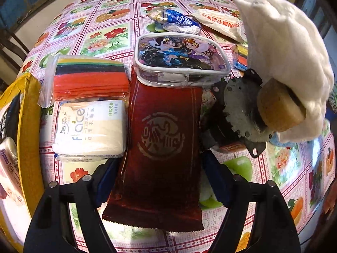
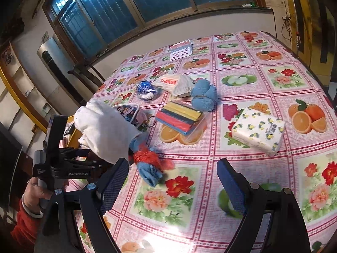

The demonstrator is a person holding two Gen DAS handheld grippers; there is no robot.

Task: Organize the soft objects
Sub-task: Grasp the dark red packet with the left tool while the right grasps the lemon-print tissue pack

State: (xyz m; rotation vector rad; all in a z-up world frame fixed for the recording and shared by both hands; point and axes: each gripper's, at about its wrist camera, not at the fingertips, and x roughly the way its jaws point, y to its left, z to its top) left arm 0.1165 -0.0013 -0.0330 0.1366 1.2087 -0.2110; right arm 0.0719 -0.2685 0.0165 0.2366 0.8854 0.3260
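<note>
Several packs grouped near left; left gripper (image 1: pixel 160 179) jaws clamped dark red pouch (image 1: pixel 160 139); right gripper (image 2: pixel 172 181) jaws wide, empty; blue yarn (image 2: pixel 203 94), lemon-print tissue pack (image 2: pixel 258 131) lay loose on surface (image 2: pixel 248 67).

- Left gripper (image 1: pixel 160 181): gap btwn fingers filled by dark red packet (image 1: pixel 162 145), no spare room.
- Ahead: fairy pouch (image 1: pixel 181 60) sits on packet's far end, blocks straight path.
- Left side: tissue pack (image 1: pixel 90 130) & bagged colour cloths (image 1: pixel 90 78) just beside packet; yellow box (image 1: pixel 27 126) beyond.
- Right side: white cloth (image 1: pixel 282 48) over a metal fixture (image 1: pixel 242 111) crowds in.
- Right gripper (image 2: pixel 172 187): jaws wide, bare tablecloth (image 2: pixel 242 164) ahead; blue towel w/ red tie (image 2: pixel 147 164) near left finger; lemon-print pack (image 2: pixel 259 130) further right.
</note>
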